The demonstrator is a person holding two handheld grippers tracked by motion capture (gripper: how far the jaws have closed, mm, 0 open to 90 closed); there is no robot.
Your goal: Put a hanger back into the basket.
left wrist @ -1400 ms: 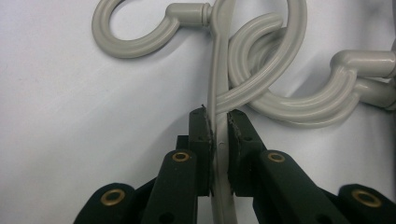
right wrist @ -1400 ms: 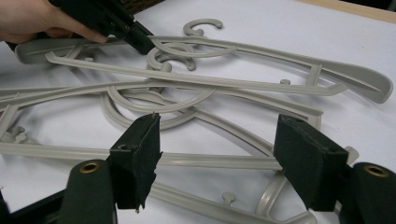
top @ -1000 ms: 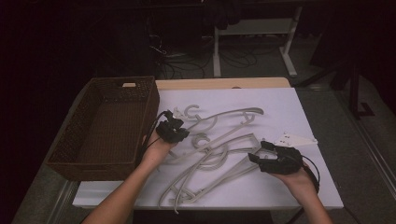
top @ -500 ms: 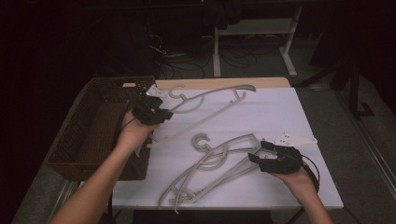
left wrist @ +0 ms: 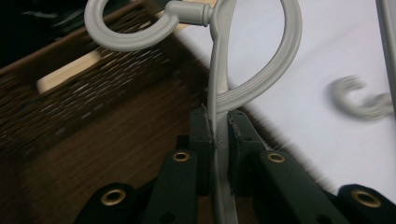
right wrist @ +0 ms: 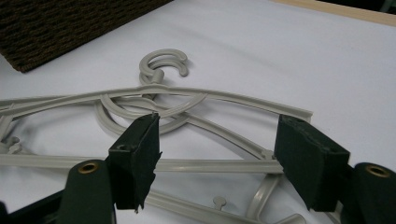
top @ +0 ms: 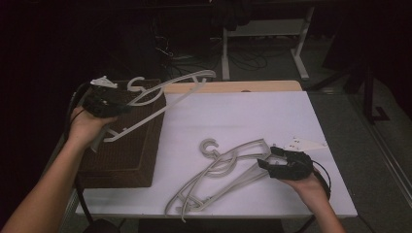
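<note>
My left gripper (top: pixel 119 107) is shut on a grey plastic hanger (top: pixel 167 92) and holds it tilted in the air above the brown wicker basket (top: pixel 125 155) at the table's left. In the left gripper view the pads (left wrist: pixel 201 135) pinch the hanger's (left wrist: pixel 261 79) thin bar just below its hook, over the basket (left wrist: pixel 93 121). My right gripper (top: pixel 268 158) rests open at the right end of two or three stacked grey hangers (top: pixel 218 170) lying on the white table cover. In the right gripper view its jaws stand wide apart over their bars (right wrist: pixel 196 109), without pressing on them.
The white cover (top: pixel 243 121) spreads between basket and right hand, with a wooden table edge (top: pixel 233 86) at the back. The basket's corner (right wrist: pixel 70 23) lies beyond the stacked hangers. Behind the table, dark floor and the white legs of another desk (top: pixel 301 43).
My left hand has lifted one hanger off the pile and carried it up and left, from the table's middle to above the basket. The right hand and the remaining hangers stayed put.
</note>
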